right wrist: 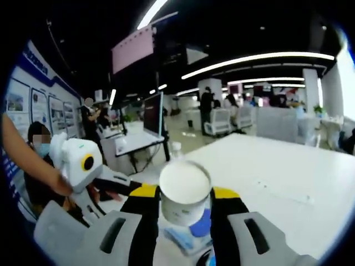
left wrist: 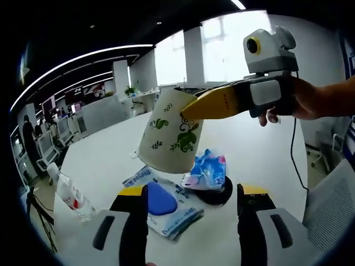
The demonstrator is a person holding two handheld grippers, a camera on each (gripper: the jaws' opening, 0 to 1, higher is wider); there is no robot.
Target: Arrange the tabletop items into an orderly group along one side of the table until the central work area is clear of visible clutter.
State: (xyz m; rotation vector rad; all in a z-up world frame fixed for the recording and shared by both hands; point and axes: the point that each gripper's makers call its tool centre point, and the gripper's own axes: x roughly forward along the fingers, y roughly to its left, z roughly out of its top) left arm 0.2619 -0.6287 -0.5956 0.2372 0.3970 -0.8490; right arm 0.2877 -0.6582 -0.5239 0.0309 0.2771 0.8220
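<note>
Left gripper view: The left gripper (left wrist: 191, 213) rises from the bottom edge with its jaws spread wide and nothing between them. The right gripper (left wrist: 186, 112) enters from the right, held by a hand (left wrist: 302, 100), and its yellow jaw tips are clamped on the rim of a paper cup (left wrist: 168, 132). The paper cup is white with a green leaf pattern; it hangs tilted in the air above the white worktop (left wrist: 111, 160), clear of the surface. Below the cup, on the worktop, lie a blue-and-white printed packet (left wrist: 172, 213) with a blue rounded object (left wrist: 161, 199) on top, a crumpled blue-and-pink wrapper (left wrist: 206, 169) and a black round disc (left wrist: 219, 191) under the wrapper. A clear plastic bottle (left wrist: 72, 197) lies on its side well to the left of this group.

Right gripper view: The right gripper (right wrist: 184, 208) holds the paper cup (right wrist: 184, 191) between its two jaws, closed against the cup wall. The open mouth of the cup faces the camera and shows a white interior. The blue rounded object (right wrist: 202, 224) and the packet (right wrist: 180, 241) are partly visible beneath the cup. The left gripper (right wrist: 119, 185) appears at the left, held by a person's hand (right wrist: 58, 183). The worktop (right wrist: 277, 166) extends to the right.
</note>
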